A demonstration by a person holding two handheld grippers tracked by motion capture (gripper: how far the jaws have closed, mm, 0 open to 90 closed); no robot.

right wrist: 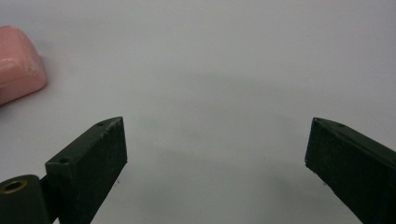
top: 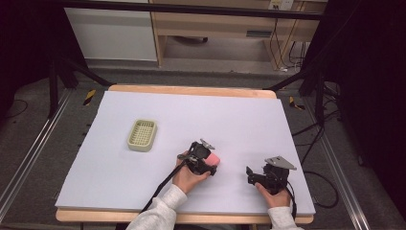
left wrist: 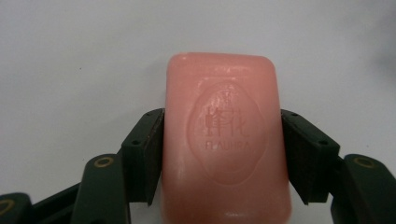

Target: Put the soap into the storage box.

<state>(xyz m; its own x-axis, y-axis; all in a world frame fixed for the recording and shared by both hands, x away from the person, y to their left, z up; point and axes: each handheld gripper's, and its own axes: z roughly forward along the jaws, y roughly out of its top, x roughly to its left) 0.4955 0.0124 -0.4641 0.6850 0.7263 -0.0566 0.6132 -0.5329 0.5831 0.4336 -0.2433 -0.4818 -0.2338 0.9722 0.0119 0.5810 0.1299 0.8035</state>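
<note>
Table (top: 143, 201), wooden, covered almost to its edges by a pale sheet (top: 249, 120); grey floor around it, black stand legs either side, light wood furniture and cables at the back. Landmark: the dish (top: 142, 134), a small cream-green slatted soap dish, empty, on the sheet's left half. To the right of the dish and nearer the person sits the left gripper (top: 209, 164), jaws closed against both long sides of a pink soap (left wrist: 224, 140); stamped oval faces up, bar appears to lie flat on the sheet, whether lifted cannot be told. Farther right of the dish again, well apart from it, the right gripper (top: 253, 176) rests low over bare sheet, jaws spread wide with nothing between them; the soap's corner (right wrist: 18, 60) shows at the upper left of its own view. Judgement: the work looks like moving soap to dish. The grasp seems made; the lift, the carry leftward to the dish and the release are all left. Early stage. Soap is smooth and rounded, so it could slip in the jaws.
</note>
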